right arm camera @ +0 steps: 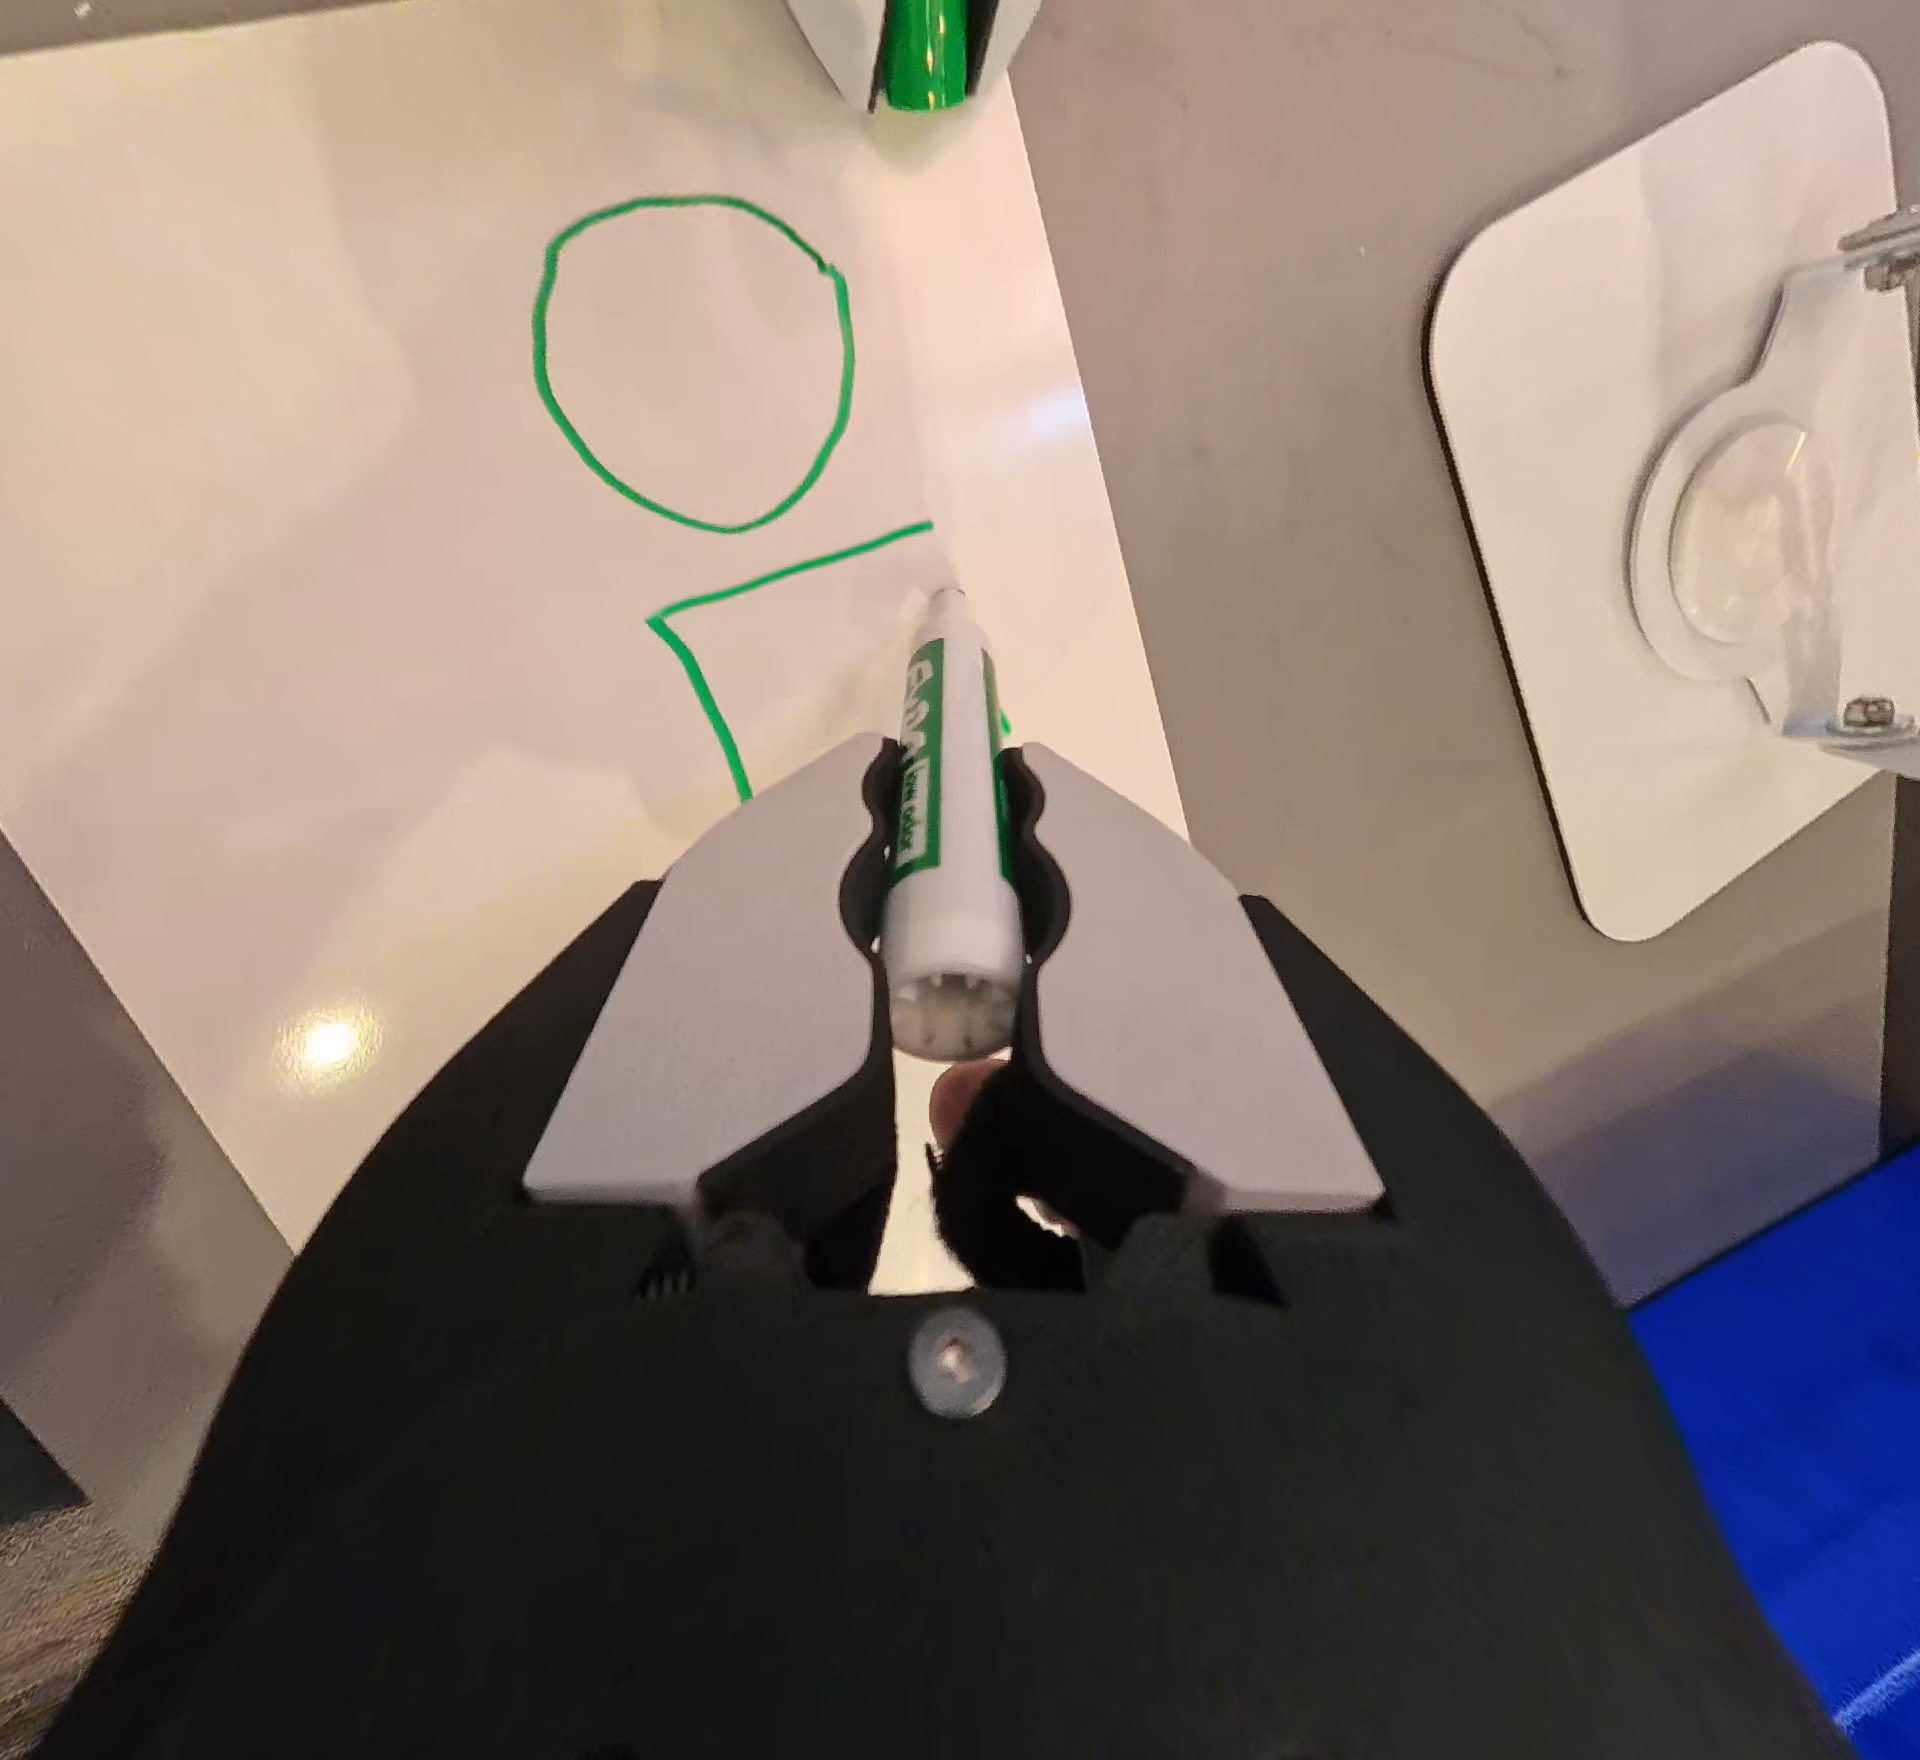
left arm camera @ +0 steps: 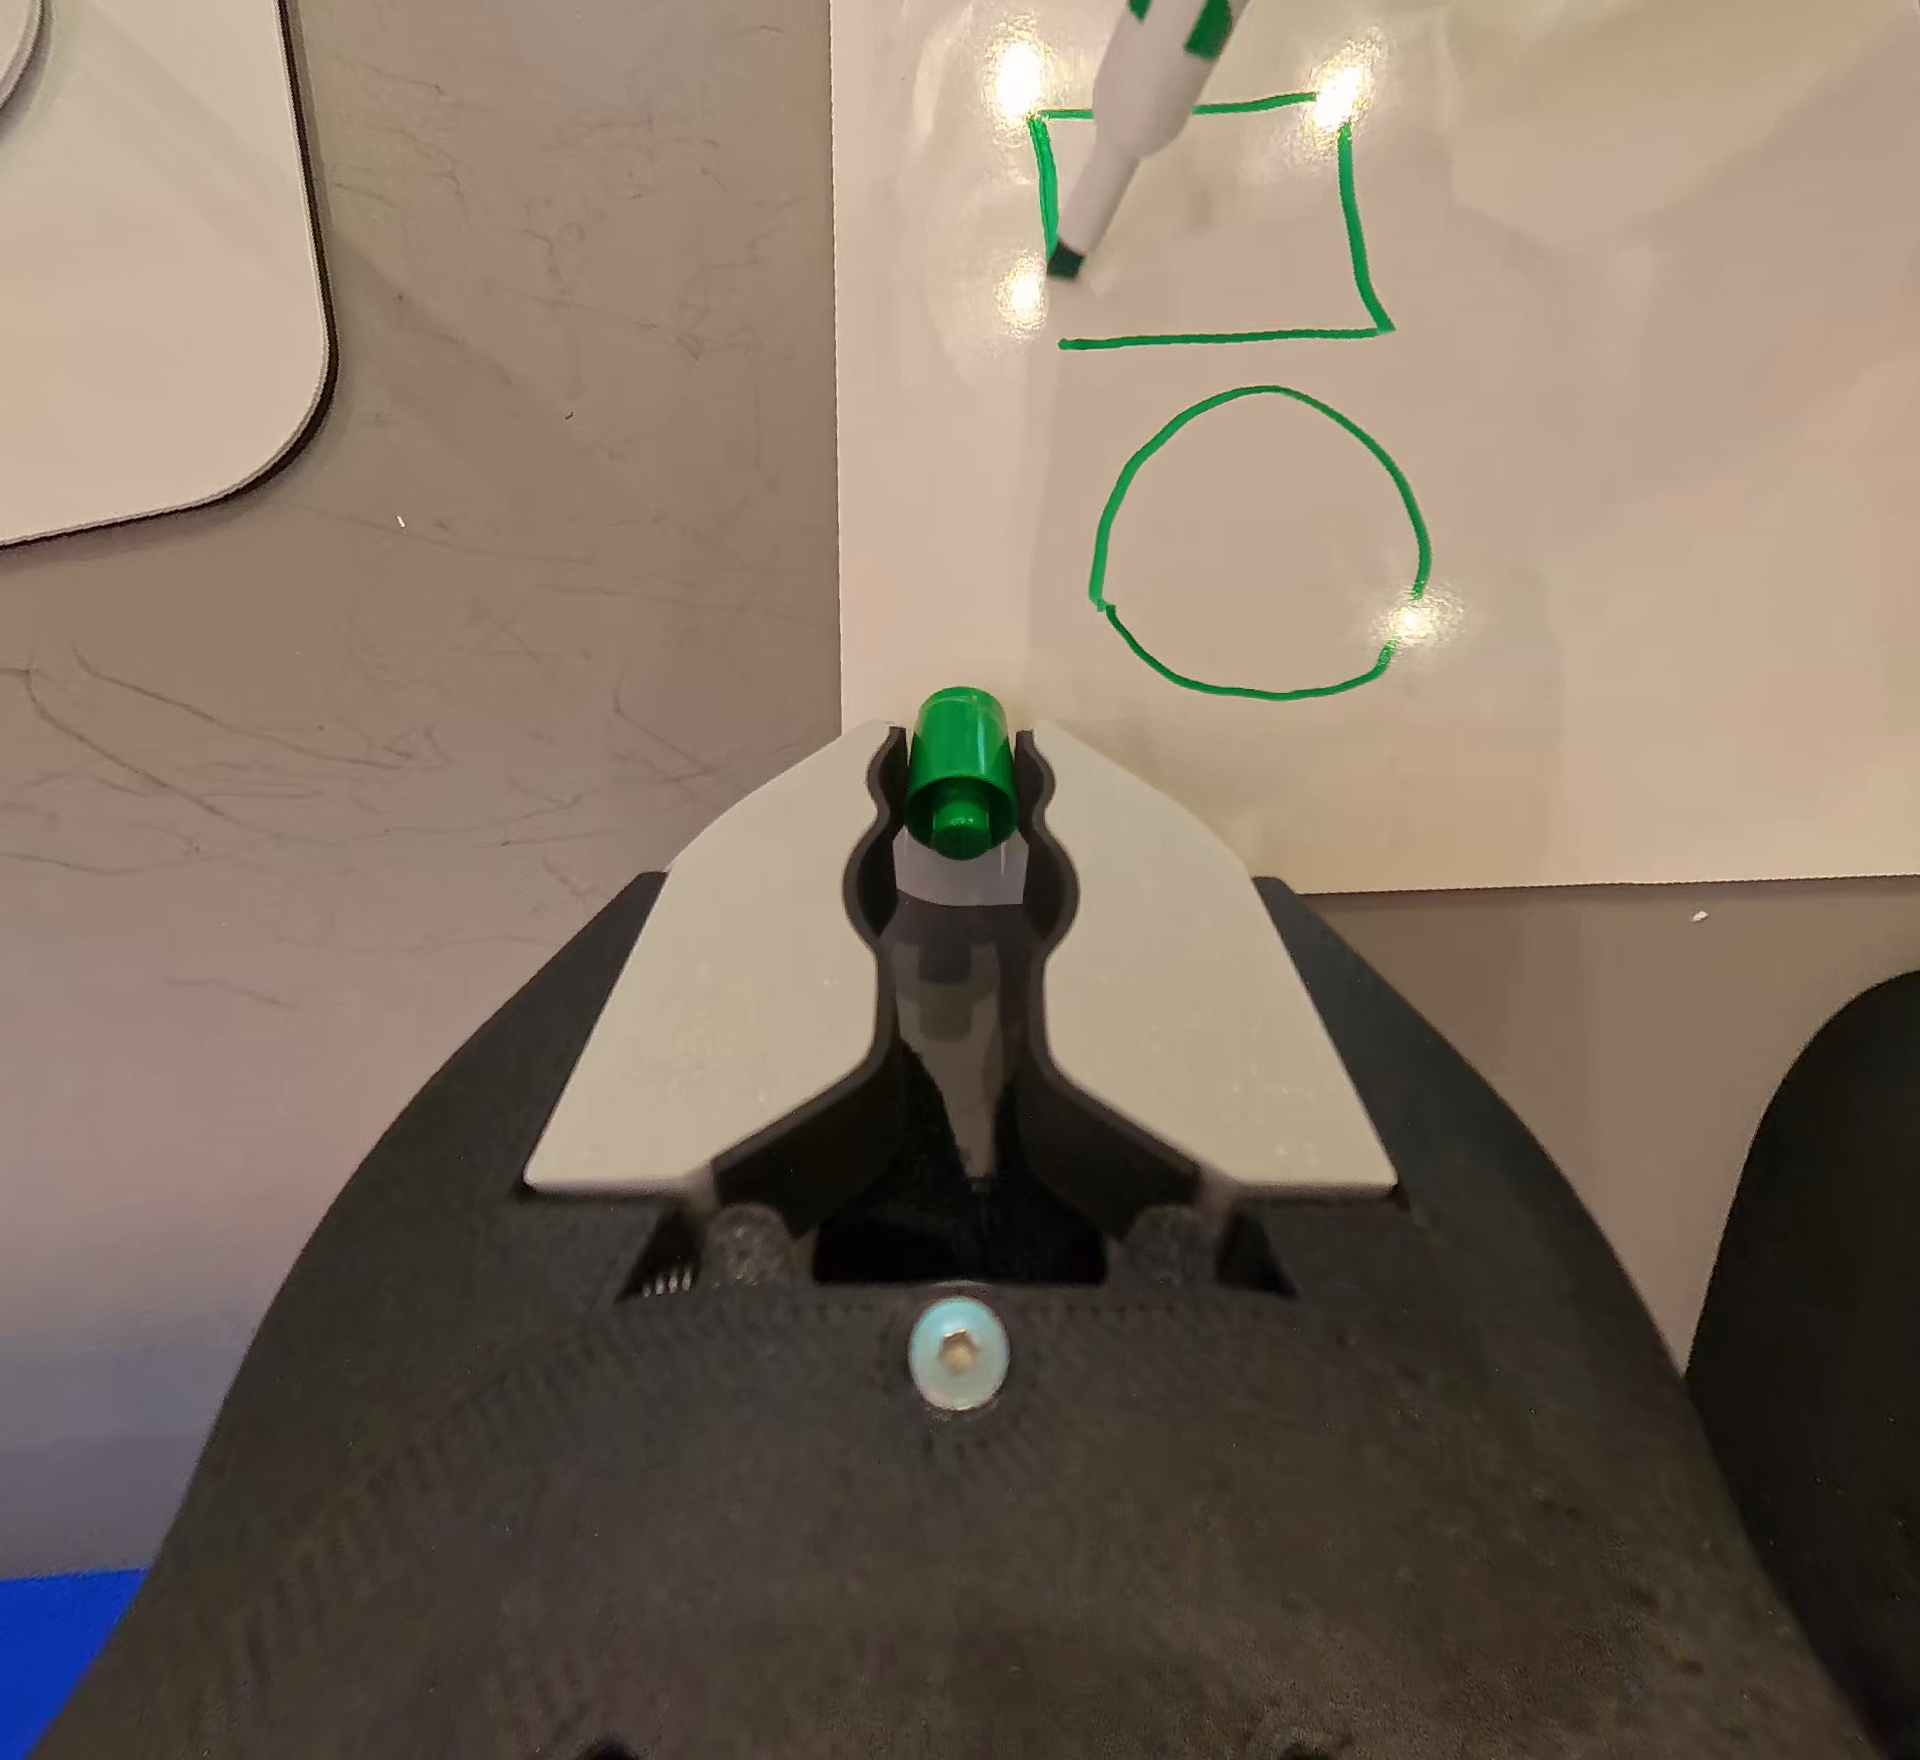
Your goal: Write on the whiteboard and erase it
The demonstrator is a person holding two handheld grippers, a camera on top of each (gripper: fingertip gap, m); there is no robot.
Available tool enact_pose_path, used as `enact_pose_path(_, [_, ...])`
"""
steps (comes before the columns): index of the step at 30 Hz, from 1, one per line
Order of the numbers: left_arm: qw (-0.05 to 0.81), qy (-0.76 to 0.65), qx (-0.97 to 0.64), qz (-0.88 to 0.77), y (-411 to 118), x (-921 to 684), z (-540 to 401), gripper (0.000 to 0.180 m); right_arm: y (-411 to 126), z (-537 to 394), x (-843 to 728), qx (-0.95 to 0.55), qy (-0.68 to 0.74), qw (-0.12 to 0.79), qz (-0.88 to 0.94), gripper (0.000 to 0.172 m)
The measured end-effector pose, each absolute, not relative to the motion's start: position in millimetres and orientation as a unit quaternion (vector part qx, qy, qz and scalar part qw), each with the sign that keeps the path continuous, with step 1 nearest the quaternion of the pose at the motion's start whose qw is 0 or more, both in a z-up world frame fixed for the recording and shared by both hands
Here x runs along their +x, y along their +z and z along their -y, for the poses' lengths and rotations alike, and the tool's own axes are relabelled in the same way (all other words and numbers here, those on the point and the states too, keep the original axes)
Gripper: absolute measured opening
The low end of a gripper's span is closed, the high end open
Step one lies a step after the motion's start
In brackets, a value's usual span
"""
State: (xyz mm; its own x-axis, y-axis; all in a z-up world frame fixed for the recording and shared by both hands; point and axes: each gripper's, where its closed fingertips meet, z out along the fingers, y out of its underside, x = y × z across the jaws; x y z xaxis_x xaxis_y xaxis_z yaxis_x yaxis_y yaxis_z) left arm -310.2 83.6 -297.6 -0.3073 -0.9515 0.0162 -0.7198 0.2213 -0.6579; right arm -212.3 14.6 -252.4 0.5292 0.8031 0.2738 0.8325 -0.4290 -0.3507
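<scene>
The right tongs (right arm camera: pixel 951 775) clamp the marker (right arm camera: pixel 951 806), its tip near the whiteboard (left arm camera: pixel 1558 567) edge at 9 o'clock. The left tongs (left arm camera: pixel 956 754) pinch the green cap (left arm camera: pixel 956 775) (bare board lies toward 3 o'clock). The marker's top is cut off in the left wrist view.

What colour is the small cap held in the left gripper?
Green. The cap sits between the left gripper's fingers, clearest in the left wrist view.

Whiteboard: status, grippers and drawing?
Right gripper clamps marker, tip on whiteboard. Left gripper clamps green cap. Circle closed; square unfinished. Nothing in the way.
</scene>
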Motion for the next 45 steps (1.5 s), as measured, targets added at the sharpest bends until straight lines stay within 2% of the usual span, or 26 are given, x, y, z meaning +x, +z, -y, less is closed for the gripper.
enact_pose_path(1, [0.201, -0.289, -0.553, -0.755, -298, -310, -84, 0.020, -252, -16, -215, -0.843, -0.032, 0.226, 0.487, 0.020])
enact_pose_path(12, [0.201, -0.288, -0.553, -0.756, -298, -310, -83, 0.020, -250, -17, -221, -0.841, -0.030, 0.231, 0.488, 0.021])
enact_pose_path(19, [0.200, -0.289, -0.553, -0.755, -298, -310, -83, 0.020, -229, 6, -178, -0.861, -0.046, 0.235, 0.449, 0.020])
enact_pose_path(33, [0.200, -0.290, -0.553, -0.755, -298, -310, -83, 0.020, -251, 22, -178, -0.868, -0.031, 0.217, 0.446, 0.020])
enact_pose_path(45, [0.200, -0.291, -0.554, -0.754, -298, -310, -84, 0.020, -250, 35, -138, -0.884, -0.058, 0.196, 0.420, 0.020])
